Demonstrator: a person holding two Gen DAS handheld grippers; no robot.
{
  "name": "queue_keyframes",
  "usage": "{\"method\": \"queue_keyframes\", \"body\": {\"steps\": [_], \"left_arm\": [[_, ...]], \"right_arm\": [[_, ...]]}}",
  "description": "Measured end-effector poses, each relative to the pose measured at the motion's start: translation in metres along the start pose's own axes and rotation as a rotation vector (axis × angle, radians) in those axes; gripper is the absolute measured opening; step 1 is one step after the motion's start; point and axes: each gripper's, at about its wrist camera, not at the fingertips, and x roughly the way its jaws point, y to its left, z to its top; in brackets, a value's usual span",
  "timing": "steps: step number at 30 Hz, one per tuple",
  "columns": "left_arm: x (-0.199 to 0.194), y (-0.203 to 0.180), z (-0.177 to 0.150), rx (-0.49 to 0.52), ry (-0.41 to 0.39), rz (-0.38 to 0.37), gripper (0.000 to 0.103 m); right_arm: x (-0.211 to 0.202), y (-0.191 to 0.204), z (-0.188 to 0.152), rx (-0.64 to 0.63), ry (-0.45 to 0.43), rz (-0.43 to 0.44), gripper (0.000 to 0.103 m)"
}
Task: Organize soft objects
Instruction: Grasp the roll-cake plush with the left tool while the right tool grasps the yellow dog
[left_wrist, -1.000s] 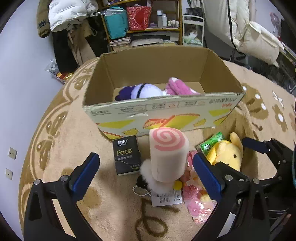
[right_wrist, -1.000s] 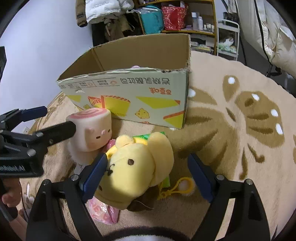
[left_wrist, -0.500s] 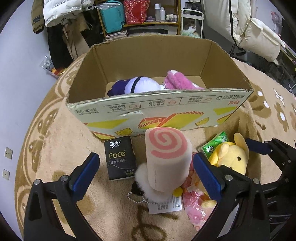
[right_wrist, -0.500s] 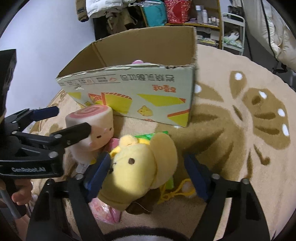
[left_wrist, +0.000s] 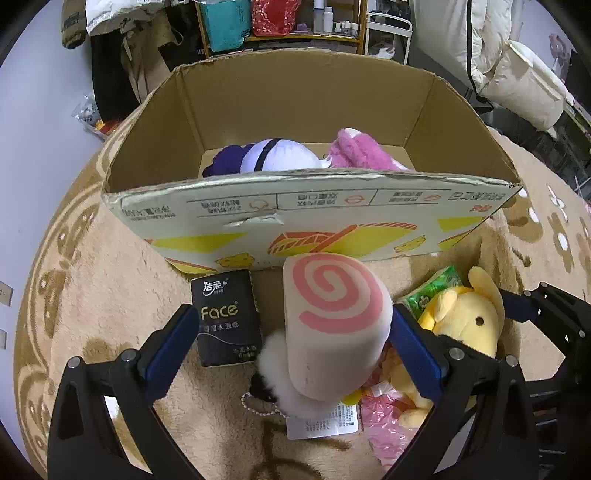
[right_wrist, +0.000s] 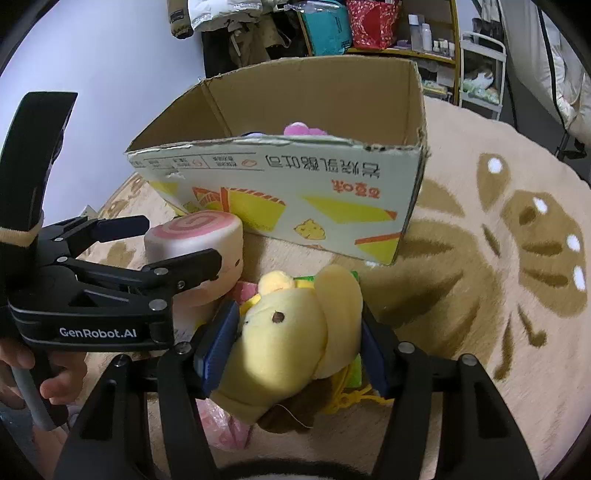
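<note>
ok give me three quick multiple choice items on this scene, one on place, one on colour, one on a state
1. Where is the black tissue pack?
A in the box
B on the rug in front of the box
C on the shelf

2. What colour is the swirl on the roll plush?
A pink
B blue
C green

3. How is the right gripper?
A open, empty
B shut on the yellow plush
C out of view

Answers: 1 B, it lies by the box's front wall; 2 A, pink spiral on top; 3 B, both jaws press its sides.
</note>
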Motion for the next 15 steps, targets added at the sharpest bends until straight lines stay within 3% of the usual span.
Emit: {"method": "queue_keyframes", "body": {"steps": [4,9,15], "left_arm": [[0.002,0.003,0.0,-0.012,0.01,-0.017,0.086],[0.002,0.001,0.0,-0.017,0.018,-0.083,0.05],[-0.004,-0.011,-0.002,0.033,0.004,-0.087,0.035]], "right_arm": [[-0.003,-0.003,0.003,0.004,-0.009,-0.008,0.063],[-0.007,-0.008,0.004,0.024,-0.021,-0.009,0.062],[-0.015,-0.01,0.01,0.036,-0.062,-0.016,0.06]]}}
